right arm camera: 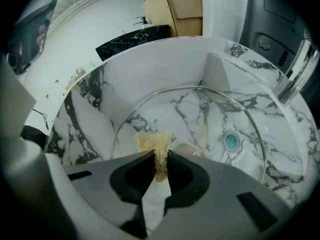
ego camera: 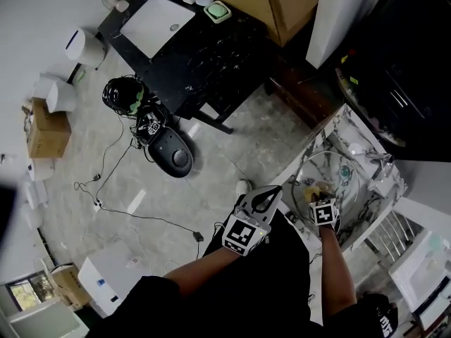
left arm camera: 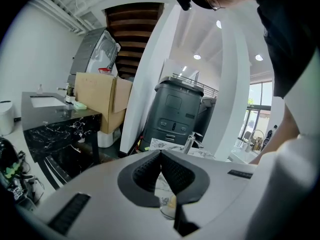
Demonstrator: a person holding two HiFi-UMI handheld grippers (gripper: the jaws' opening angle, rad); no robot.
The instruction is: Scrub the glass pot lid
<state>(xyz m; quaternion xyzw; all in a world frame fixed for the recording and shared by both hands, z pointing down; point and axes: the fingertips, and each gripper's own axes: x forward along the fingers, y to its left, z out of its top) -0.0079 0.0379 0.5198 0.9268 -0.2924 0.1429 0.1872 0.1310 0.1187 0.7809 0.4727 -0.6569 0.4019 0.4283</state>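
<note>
right tool (right arm camera: 160, 159) clamped on a tan scrub pad (right arm camera: 154, 143), pad over the glass pot lid (right arm camera: 210, 111), just left of its knob (right arm camera: 188, 150). lid lies inside the marble sink (right arm camera: 150, 64). left tool (left arm camera: 161, 156) closed, empty, held left of the sink.

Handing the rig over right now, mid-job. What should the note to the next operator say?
Left gripper: shut, empty, held clear of the sink on its left.
Right gripper: shut on the tan scrub pad, down inside the marble sink.
Glass pot lid: lying in the basin, its knob just beside the pad.
Done: pad is gripped and at the lid. No suds show, so scrubbing progress is unclear.
Left: scrub the lid. Steadying it with the left gripper would probably help.
</note>
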